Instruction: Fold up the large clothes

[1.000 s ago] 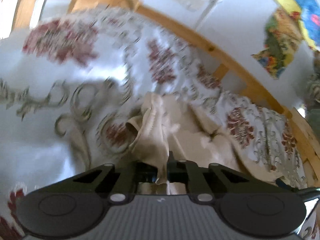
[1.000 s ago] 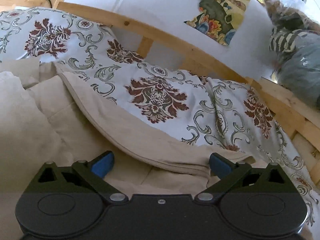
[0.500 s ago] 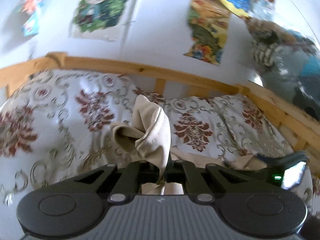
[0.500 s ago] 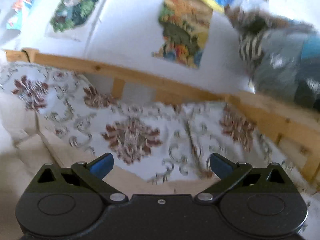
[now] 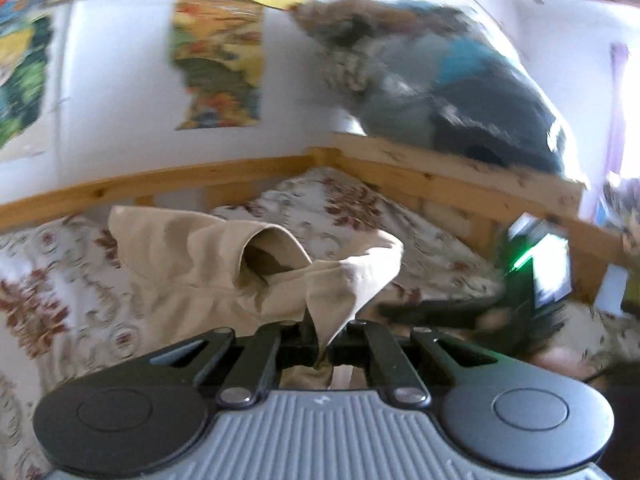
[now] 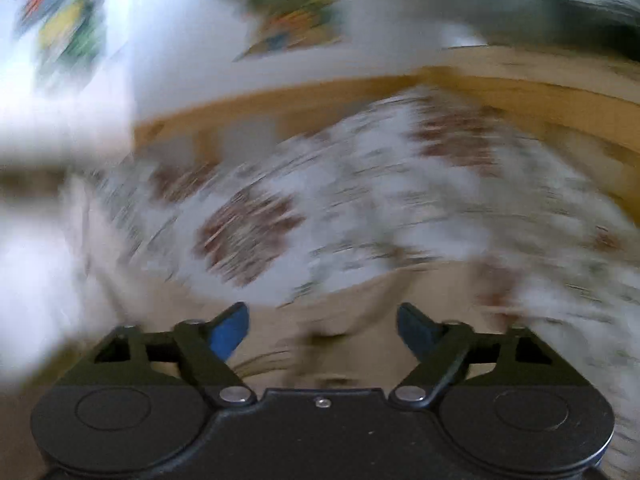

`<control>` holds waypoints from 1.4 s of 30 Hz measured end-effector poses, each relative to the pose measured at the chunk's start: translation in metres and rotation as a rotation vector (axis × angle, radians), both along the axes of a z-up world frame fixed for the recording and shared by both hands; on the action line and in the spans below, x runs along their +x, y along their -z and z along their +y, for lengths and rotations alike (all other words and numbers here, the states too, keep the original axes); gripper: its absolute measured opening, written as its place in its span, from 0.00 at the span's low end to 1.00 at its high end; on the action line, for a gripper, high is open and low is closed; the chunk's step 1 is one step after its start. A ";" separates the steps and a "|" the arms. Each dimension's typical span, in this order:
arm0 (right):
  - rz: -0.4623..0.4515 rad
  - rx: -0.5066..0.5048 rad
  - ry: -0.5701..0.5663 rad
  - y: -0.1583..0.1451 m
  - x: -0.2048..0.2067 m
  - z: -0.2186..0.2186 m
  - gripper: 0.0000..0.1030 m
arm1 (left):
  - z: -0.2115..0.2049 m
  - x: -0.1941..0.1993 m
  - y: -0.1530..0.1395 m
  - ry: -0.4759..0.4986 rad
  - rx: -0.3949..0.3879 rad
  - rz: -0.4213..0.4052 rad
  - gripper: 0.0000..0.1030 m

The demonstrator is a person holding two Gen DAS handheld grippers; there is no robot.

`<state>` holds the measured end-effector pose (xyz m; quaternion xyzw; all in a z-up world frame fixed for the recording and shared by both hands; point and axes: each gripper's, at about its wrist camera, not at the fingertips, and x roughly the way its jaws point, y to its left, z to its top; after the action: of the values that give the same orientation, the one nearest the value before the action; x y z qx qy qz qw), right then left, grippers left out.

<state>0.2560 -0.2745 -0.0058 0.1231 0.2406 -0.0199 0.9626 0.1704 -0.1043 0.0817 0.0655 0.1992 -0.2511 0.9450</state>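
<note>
A beige garment (image 5: 192,256) lies bunched on the flowered bedsheet (image 5: 352,208). My left gripper (image 5: 320,344) is shut on a fold of it and holds the cloth lifted, a sleeve opening (image 5: 268,264) gaping just ahead. My right gripper shows at the right of the left wrist view (image 5: 440,312). In the right wrist view, which is badly blurred, my right gripper (image 6: 322,328) has its jaws apart with beige cloth (image 6: 320,352) between and below its blue fingertips (image 6: 230,330). I cannot tell whether they touch it.
A wooden bed rail (image 5: 440,176) runs around the bed's far sides. A pile of dark and blue clothes (image 5: 460,104) sits on the rail's corner. Colourful posters (image 5: 218,64) hang on the white wall.
My left gripper has swung right with the beige cloth still held, now facing the bed's corner. My right gripper has dropped towards the garment and its jaws have narrowed; its view is smeared by motion.
</note>
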 end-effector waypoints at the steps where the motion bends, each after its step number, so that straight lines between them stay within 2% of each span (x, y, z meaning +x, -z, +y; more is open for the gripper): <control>1: 0.016 0.036 0.050 -0.007 -0.014 -0.018 0.57 | -0.012 0.001 0.005 0.007 0.009 0.014 0.02; 3: 0.033 0.130 0.084 -0.018 -0.043 -0.052 0.52 | -0.032 0.001 0.016 0.031 0.024 0.047 0.02; 5: 0.030 0.289 0.098 -0.018 -0.080 -0.082 0.52 | -0.045 0.000 0.026 0.055 0.052 0.063 0.02; 9: 0.038 0.722 0.027 0.011 -0.130 -0.119 0.55 | -0.060 -0.013 0.045 0.119 0.093 0.072 0.02; 10: 0.029 0.841 0.000 0.024 -0.139 -0.123 0.60 | -0.062 -0.016 0.049 0.133 0.104 0.076 0.02; 12: 0.032 0.984 -0.045 0.039 -0.141 -0.124 0.65 | -0.064 -0.026 0.057 0.163 0.123 0.085 0.02; 13: 0.044 1.008 -0.057 0.043 -0.138 -0.121 0.65 | -0.065 -0.030 0.060 0.174 0.134 0.088 0.02; 18: 0.053 1.015 -0.127 0.051 -0.115 -0.104 0.69 | -0.071 -0.052 0.078 0.211 0.195 0.086 0.02; 22: 0.048 0.926 -0.146 0.052 -0.100 -0.097 0.67 | -0.073 -0.065 0.087 0.245 0.235 0.062 0.02; 26: 0.029 0.809 -0.180 0.048 -0.090 -0.087 0.46 | -0.076 -0.072 0.090 0.267 0.245 0.059 0.02; 27: 0.032 0.785 -0.186 0.048 -0.088 -0.085 0.44 | -0.077 -0.074 0.091 0.270 0.252 0.050 0.02; 30: 0.002 0.724 -0.200 0.040 -0.093 -0.083 0.18 | -0.079 -0.079 0.088 0.287 0.251 0.013 0.02; 33: -0.071 0.621 -0.217 0.023 -0.104 -0.081 0.13 | -0.083 -0.077 0.084 0.304 0.227 0.010 0.04; 34: -0.087 0.584 -0.210 0.019 -0.108 -0.081 0.12 | -0.085 -0.075 0.083 0.306 0.220 0.016 0.07; 36: -0.096 0.560 -0.172 0.018 -0.111 -0.086 0.08 | -0.085 -0.073 0.080 0.319 0.198 0.024 0.30; 37: -0.091 0.553 -0.150 0.019 -0.112 -0.089 0.06 | -0.082 -0.073 0.076 0.331 0.171 0.030 0.37; 38: -0.083 0.547 -0.134 0.021 -0.111 -0.091 0.05 | -0.078 -0.073 0.072 0.347 0.140 0.046 0.48; 42: -0.046 0.547 -0.110 0.030 -0.108 -0.095 0.05 | -0.054 -0.066 0.059 0.357 0.026 0.119 0.56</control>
<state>0.1481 -0.3695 -0.0354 0.3656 0.2213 0.1007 0.8985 0.1043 -0.1587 0.0230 0.0971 0.2435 -0.4156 0.8710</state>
